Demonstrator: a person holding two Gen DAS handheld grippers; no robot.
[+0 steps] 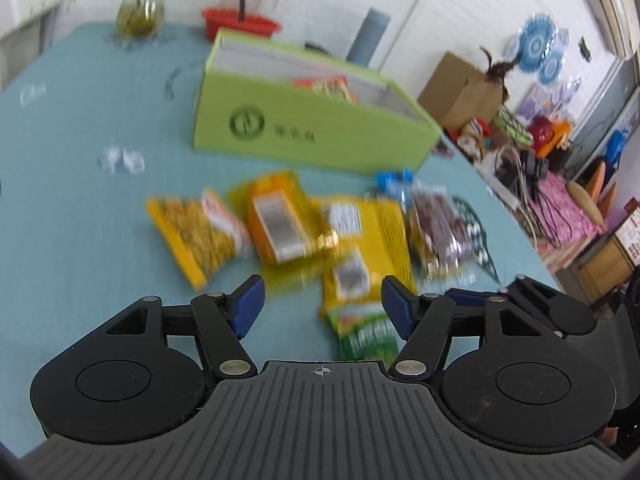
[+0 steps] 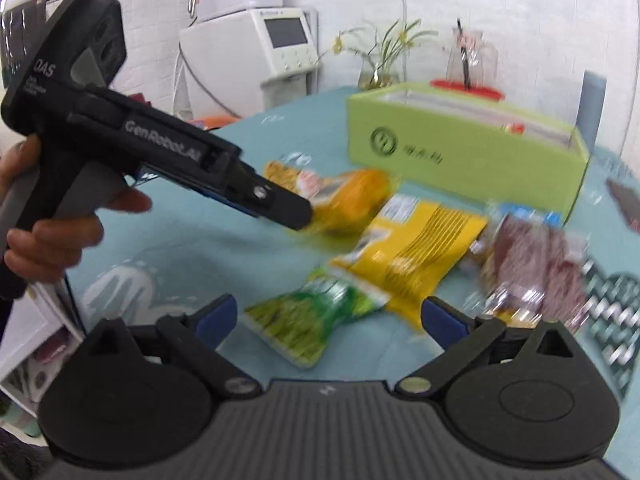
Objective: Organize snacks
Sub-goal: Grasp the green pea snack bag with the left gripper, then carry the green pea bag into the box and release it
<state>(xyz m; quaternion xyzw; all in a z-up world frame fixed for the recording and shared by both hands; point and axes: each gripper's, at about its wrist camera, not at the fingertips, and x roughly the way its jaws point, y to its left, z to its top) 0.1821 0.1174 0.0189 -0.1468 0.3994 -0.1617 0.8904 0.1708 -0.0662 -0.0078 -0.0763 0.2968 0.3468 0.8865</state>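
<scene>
Several snack packets lie on the teal tablecloth (image 1: 80, 208) in front of an open lime-green box (image 1: 320, 136) (image 2: 460, 152), which holds a red-orange packet (image 1: 332, 88). My left gripper (image 1: 322, 300) is open above the big yellow packet (image 1: 368, 248) and the green packet (image 1: 366, 334), its pads touching nothing. In the right wrist view the left gripper (image 2: 298, 216) points at the orange packet (image 2: 352, 200). My right gripper (image 2: 330, 318) stands wide open, and the green packet (image 2: 312, 320) lies on the cloth between its fingers, not pressed. A brown-red packet (image 2: 532, 272) lies to the right.
A glass vase with flowers (image 1: 140, 12), a red tray (image 1: 240, 26) and a grey cylinder (image 1: 368, 36) stand behind the box. A dark lattice mat (image 1: 476, 232) lies near the table's right edge. A person's hand (image 2: 52, 240) grips the left gripper's handle.
</scene>
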